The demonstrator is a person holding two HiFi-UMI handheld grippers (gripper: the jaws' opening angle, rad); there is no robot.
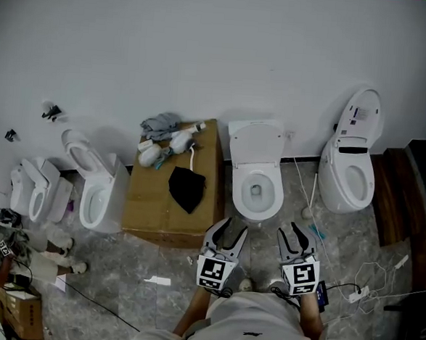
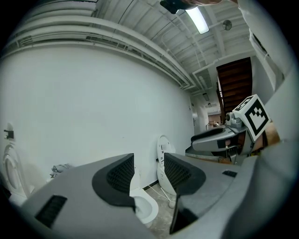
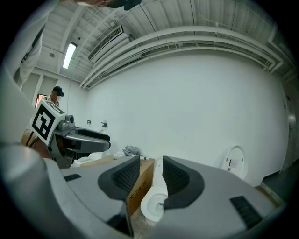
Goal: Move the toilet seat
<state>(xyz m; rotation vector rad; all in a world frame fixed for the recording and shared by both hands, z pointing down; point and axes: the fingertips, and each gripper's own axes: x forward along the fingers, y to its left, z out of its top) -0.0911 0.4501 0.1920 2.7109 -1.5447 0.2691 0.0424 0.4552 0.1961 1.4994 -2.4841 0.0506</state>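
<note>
We find the toilet seat [image 1: 256, 174] just ahead, its long axis running away toward the wall, nearer the left hand-held gripper [image 1: 228, 231] than the right hand-held gripper [image 1: 296, 234]. The left's jaws stand slightly apart, the right's narrower still; both hold nothing

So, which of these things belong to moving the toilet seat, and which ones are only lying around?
For the job: middle toilet with its seat, left gripper, right gripper.

Just lying about: cardboard box, black item and rags on it, right toilet, toilet beside the box, far-left toilet, cables on the floor.
</note>
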